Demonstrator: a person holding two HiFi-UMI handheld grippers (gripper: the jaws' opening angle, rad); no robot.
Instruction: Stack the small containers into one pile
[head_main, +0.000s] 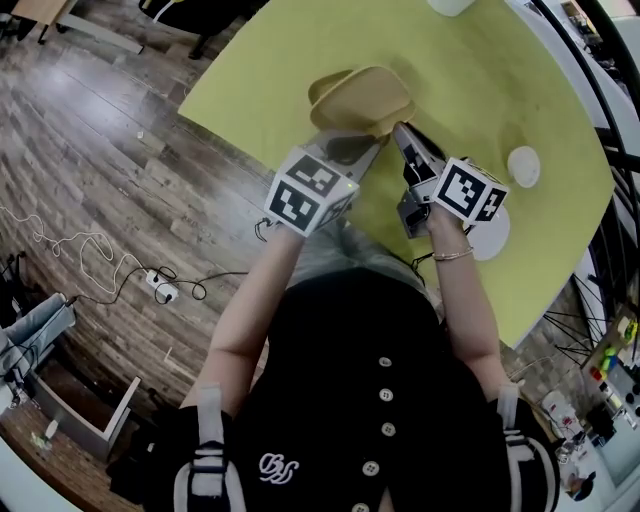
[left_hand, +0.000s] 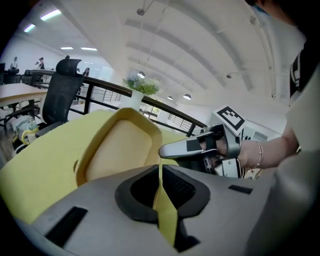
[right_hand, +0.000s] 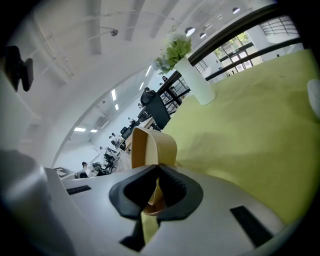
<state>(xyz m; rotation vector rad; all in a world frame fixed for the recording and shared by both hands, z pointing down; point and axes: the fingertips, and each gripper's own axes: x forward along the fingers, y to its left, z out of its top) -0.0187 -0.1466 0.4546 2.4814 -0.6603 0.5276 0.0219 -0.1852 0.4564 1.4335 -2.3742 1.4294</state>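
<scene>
- Wood-plank floor (head_main: 120, 150), grey-brown and grainy, fills the head view from 7 to 11 o'clock. A matte yellow-green table (head_main: 480, 90) with a curved edge takes the side from 12 to 4 o'clock.
- At the left, the left gripper (left_hand: 160, 177) has its dark ribbed pads pressed together on a thin yellowish rim. It is pinching the edge of a tan container (left_hand: 117, 150), a smooth shallow tray with rounded corners, tilted so its hollow faces the camera.
- On the table, at 12 o'clock from both marker cubes, the tan containers (head_main: 362, 98) overlap, one shell partly over another, with both grippers' tips on them.
- At the right, the right gripper (right_hand: 157, 182) has its pads closed on the thin tan wall of a container (right_hand: 152, 145), which stands on edge just beyond the jaws.
- At 2 o'clock from the right cube, a flat round white disc (head_main: 523, 166) lies on the table, well apart from the containers.
- A smooth white vase (right_hand: 196, 80) with green leaves stands across the table.
</scene>
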